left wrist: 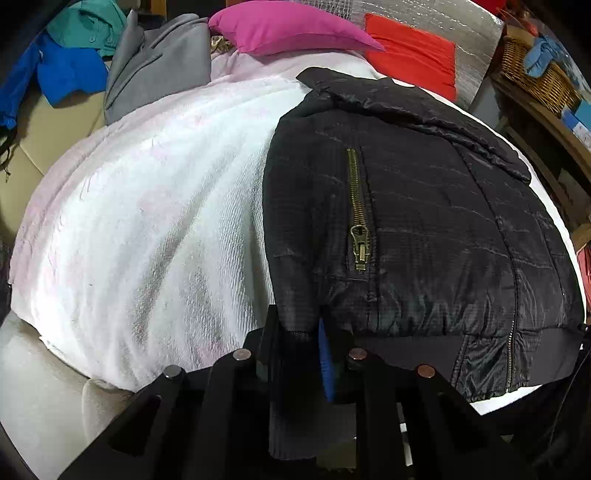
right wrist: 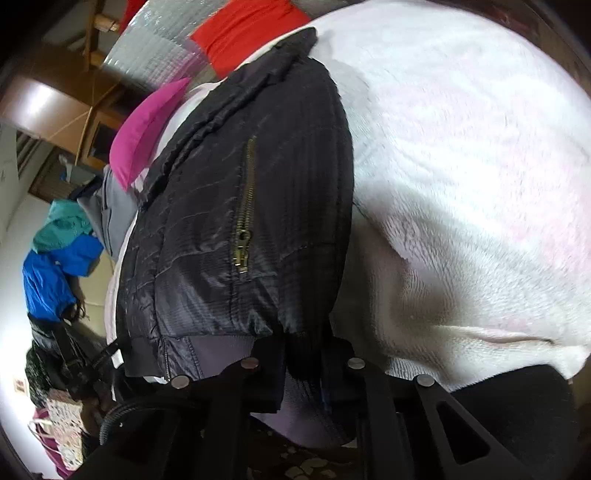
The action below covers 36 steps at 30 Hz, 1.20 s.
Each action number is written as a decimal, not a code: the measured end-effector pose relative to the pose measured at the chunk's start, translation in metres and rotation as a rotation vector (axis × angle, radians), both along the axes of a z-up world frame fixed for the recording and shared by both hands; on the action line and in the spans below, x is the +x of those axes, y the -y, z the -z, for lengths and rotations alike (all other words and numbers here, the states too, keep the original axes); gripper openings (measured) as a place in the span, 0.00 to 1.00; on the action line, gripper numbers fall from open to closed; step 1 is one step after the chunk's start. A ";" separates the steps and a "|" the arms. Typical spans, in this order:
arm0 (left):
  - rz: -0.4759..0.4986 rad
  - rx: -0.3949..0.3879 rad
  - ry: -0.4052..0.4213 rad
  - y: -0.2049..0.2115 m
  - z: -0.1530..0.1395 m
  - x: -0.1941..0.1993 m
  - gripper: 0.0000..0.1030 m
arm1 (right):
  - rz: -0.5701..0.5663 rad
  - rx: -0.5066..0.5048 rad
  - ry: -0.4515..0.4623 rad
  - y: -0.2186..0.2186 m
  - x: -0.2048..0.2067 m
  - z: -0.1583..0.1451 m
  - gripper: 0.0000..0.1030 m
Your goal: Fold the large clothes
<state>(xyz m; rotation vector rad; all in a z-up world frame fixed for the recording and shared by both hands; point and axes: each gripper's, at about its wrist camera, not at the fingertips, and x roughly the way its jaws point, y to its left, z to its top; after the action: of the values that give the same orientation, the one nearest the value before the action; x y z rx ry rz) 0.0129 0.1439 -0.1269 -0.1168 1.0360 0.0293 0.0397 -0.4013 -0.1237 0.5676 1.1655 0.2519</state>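
While the black quilted jacket lies spread on the white fleece blanket directly ahead of both tools, each one grips its near edge: the left hand-held gripper has its jaws closed on ribbed cuff or hem fabric at the jacket's near left corner, and the right hand-held gripper is likewise clamped on dark ribbed fabric at the near corner in front of it, though the exact part held, cuff or hem, is hard to tell from so close. Item: brass pocket zipper, just beyond the left tool's fingertips, closed. Item: collar, at the far end of the jacket. Item: magenta cushion and red cushion, well beyond the jacket. Item: grey, teal and blue garments, far left, heaped. Progress, as judged: a sleeve appears laid in over the body; the main fold is not yet made, and the heaped garments remain.
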 end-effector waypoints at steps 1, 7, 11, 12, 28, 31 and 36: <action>0.001 0.003 -0.001 0.002 -0.001 -0.002 0.18 | -0.006 -0.012 0.004 -0.001 -0.001 -0.003 0.14; 0.008 0.017 -0.005 0.007 -0.003 -0.017 0.18 | -0.017 -0.042 -0.011 0.004 -0.006 -0.005 0.13; 0.015 0.012 -0.016 0.009 0.001 -0.026 0.18 | -0.017 -0.047 -0.021 0.009 -0.006 -0.005 0.13; 0.017 0.015 -0.020 0.009 0.003 -0.026 0.18 | -0.018 -0.050 -0.026 0.010 -0.004 -0.004 0.13; -0.143 -0.075 0.090 -0.046 -0.032 -0.017 0.61 | 0.137 0.005 0.030 0.058 0.001 -0.029 0.61; -0.118 -0.121 0.059 -0.044 -0.024 -0.011 0.61 | 0.113 0.027 0.034 0.056 0.001 -0.027 0.61; 0.003 -0.082 -0.013 -0.004 -0.002 -0.004 0.61 | 0.027 -0.037 0.014 0.029 0.005 -0.015 0.61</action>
<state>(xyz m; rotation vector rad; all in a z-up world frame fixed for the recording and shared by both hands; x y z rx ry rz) 0.0091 0.1478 -0.1245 -0.1900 1.0504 -0.0149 0.0450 -0.4302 -0.1090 0.5478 1.1460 0.2103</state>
